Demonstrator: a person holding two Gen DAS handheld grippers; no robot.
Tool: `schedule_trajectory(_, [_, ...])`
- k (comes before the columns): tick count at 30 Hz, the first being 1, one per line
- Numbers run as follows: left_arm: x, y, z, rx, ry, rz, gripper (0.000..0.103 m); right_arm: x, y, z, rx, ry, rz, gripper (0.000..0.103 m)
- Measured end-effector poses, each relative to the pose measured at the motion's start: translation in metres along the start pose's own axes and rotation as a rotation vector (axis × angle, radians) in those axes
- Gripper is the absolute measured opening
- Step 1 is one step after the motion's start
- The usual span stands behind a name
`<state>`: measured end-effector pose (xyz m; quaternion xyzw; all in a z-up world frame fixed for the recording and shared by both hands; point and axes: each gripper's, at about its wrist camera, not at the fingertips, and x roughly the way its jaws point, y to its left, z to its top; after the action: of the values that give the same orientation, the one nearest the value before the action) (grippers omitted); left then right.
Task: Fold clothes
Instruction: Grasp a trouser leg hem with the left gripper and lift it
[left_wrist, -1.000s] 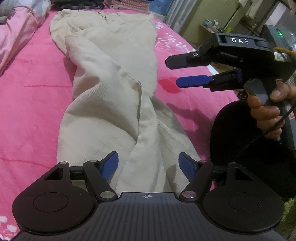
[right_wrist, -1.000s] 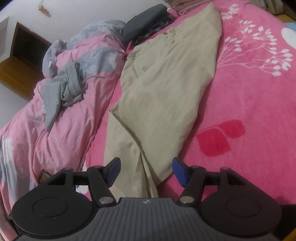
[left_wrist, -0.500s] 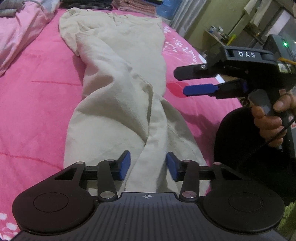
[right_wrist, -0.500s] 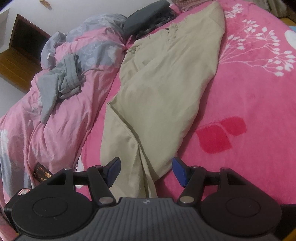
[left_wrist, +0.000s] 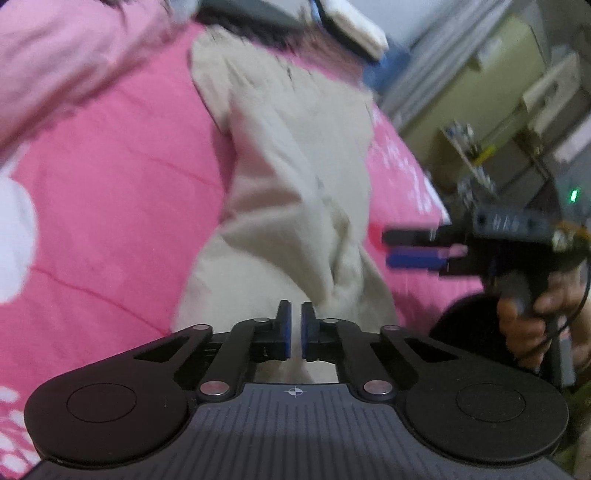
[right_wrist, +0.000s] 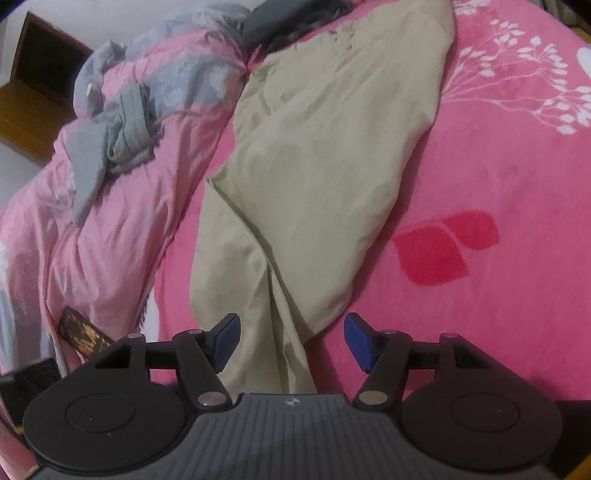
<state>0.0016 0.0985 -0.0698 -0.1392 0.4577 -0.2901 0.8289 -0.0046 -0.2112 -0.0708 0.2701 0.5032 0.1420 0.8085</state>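
Note:
A pair of beige trousers (left_wrist: 288, 177) lies lengthwise on the pink bedspread (left_wrist: 110, 192), waist end far from me. My left gripper (left_wrist: 294, 332) has its blue pads pressed almost together at the near leg end, with a fold of the cloth pinched between them; this view is blurred. In the right wrist view the trousers (right_wrist: 332, 147) run up the bed, and my right gripper (right_wrist: 291, 339) stands open over the near leg end, cloth between its fingers but not clamped. The right gripper (left_wrist: 413, 247) also shows at the right, held by a hand (left_wrist: 528, 325).
A rumpled pink quilt (right_wrist: 110, 221) with a grey garment (right_wrist: 110, 144) on it lies left of the trousers. Dark folded clothes (right_wrist: 280, 18) sit beyond the waist end. The bed's right edge and room furniture (left_wrist: 498, 110) are close on the right.
My left gripper has gone from open to shut on the trouser leg end and moved, blurring its view. The right gripper stays open and has barely shifted.

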Motion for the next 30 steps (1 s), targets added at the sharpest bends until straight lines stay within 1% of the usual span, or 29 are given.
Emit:
schedule_trajectory(4, [-0.028, 0.013, 0.010, -0.037, -0.115, 0.049, 0.000, 0.004, 0.006, -0.002, -0.038, 0.019, -0.018, 0.065])
schedule_trajectory(6, [-0.038, 0.021, 0.014, -0.064, -0.146, 0.056, 0.000, 0.005, 0.008, -0.004, -0.054, 0.020, -0.030, 0.065])
schedule_trajectory(8, [-0.040, 0.025, 0.017, -0.078, -0.132, 0.000, 0.000, 0.006, 0.009, -0.005, -0.060, 0.025, -0.038, 0.065])
schedule_trajectory(10, [-0.027, 0.013, 0.015, -0.021, -0.079, -0.014, 0.001, 0.007, 0.009, -0.006, -0.063, 0.033, -0.039, 0.065])
schedule_trajectory(12, [-0.014, 0.000, 0.012, 0.035, -0.026, -0.028, 0.010, 0.007, 0.010, -0.006, -0.069, 0.038, -0.036, 0.065])
schedule_trajectory(14, [-0.001, -0.012, 0.009, 0.092, 0.027, -0.043, 0.039, 0.008, 0.011, -0.006, -0.067, 0.039, -0.040, 0.065])
schedule_trajectory(17, [0.020, -0.031, 0.005, 0.179, 0.106, -0.061, 0.051, 0.009, 0.010, -0.006, -0.059, 0.035, -0.047, 0.065])
schedule_trajectory(19, [0.038, -0.048, 0.001, 0.260, 0.152, -0.037, 0.057, 0.009, 0.009, -0.006, -0.051, 0.031, -0.052, 0.065])
schedule_trajectory(20, [0.046, -0.054, -0.003, 0.293, 0.164, -0.024, 0.058, 0.009, 0.009, -0.006, -0.047, 0.029, -0.054, 0.065])
schedule_trajectory(22, [0.060, -0.068, -0.010, 0.375, 0.186, 0.019, 0.057, 0.009, 0.008, -0.006, -0.039, 0.024, -0.059, 0.065])
schedule_trajectory(24, [0.068, -0.077, -0.017, 0.464, 0.177, 0.058, 0.054, 0.009, 0.008, -0.006, -0.031, 0.021, -0.061, 0.065])
schedule_trajectory(25, [0.071, -0.081, -0.020, 0.504, 0.173, 0.076, 0.041, 0.009, 0.007, -0.006, -0.029, 0.019, -0.061, 0.065])
schedule_trajectory(26, [0.072, -0.081, -0.022, 0.518, 0.171, 0.087, 0.026, 0.009, 0.007, -0.006, -0.027, 0.017, -0.061, 0.065])
schedule_trajectory(27, [0.073, -0.081, -0.023, 0.527, 0.170, 0.096, 0.021, 0.009, 0.007, -0.006, -0.024, 0.015, -0.061, 0.065])
schedule_trajectory(28, [0.073, -0.079, -0.024, 0.513, 0.171, 0.096, 0.010, 0.009, 0.007, -0.006, -0.022, 0.013, -0.060, 0.065])
schedule_trajectory(29, [0.071, -0.077, -0.024, 0.499, 0.165, 0.095, 0.006, 0.009, 0.006, -0.005, -0.018, 0.012, -0.060, 0.065])
schedule_trajectory(30, [0.069, -0.074, -0.023, 0.486, 0.158, 0.094, 0.004, 0.010, 0.006, -0.005, -0.015, 0.011, -0.059, 0.065])
